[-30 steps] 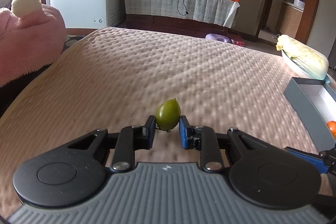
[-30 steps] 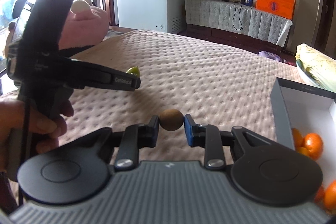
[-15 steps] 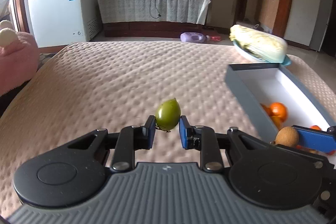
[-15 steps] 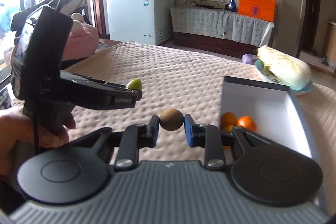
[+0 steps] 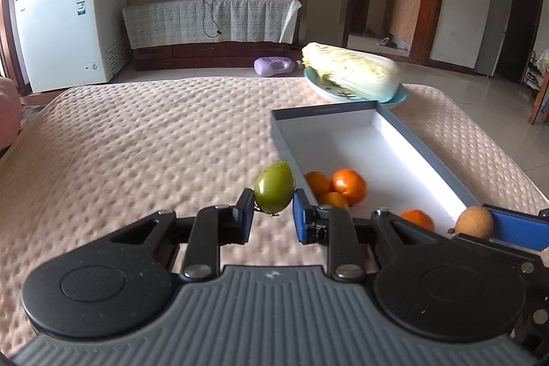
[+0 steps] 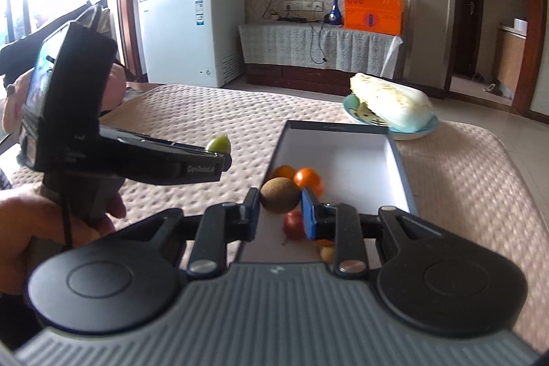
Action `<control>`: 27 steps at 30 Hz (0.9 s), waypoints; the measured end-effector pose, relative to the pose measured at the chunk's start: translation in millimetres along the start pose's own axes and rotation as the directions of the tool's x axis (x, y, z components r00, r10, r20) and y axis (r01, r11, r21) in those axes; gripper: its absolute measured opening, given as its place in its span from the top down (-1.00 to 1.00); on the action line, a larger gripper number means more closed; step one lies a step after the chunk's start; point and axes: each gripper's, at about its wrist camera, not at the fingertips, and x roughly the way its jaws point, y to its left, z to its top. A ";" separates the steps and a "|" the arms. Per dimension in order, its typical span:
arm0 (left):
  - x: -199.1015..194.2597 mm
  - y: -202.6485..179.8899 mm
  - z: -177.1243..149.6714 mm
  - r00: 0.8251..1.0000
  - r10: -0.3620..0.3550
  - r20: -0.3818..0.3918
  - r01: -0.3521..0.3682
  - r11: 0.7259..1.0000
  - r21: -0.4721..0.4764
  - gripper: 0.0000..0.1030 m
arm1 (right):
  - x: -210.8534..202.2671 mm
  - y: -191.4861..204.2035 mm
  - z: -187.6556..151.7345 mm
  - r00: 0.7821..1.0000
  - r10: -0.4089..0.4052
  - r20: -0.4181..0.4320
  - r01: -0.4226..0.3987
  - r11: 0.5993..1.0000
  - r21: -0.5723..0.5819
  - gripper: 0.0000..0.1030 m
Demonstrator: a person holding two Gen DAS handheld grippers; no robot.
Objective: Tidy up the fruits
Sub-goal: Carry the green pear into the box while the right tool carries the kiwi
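Note:
My left gripper [image 5: 273, 208] is shut on a green fruit [image 5: 274, 187], held above the quilted bed just left of the grey box [image 5: 425, 153]. My right gripper [image 6: 279, 206] is shut on a brown round fruit [image 6: 279, 194] over the near end of the same box [image 6: 399, 160]. The brown fruit also shows at the right of the left wrist view [image 5: 474, 222]. The green fruit shows in the right wrist view [image 6: 219, 143] at the tip of the left gripper. Oranges [image 5: 348, 186] and a red fruit [image 6: 294, 225] lie in the box.
A cabbage on a blue plate [image 5: 353, 74] sits beyond the box's far end. A pink plush [image 6: 113, 84] lies at the bed's left edge. The quilted bed [image 5: 137, 143] stretches left of the box.
Both grippers have swung right with their fruits. The box has come closer to the middle of both views, and the brown fruit now hangs over the box's near end.

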 end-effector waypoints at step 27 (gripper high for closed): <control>43.5 -62.2 18.7 0.994 -0.106 -0.026 0.107 0.993 0.040 0.45 | 2.9 -38.4 -17.1 0.998 -0.021 -0.067 0.022 1.000 0.014 0.44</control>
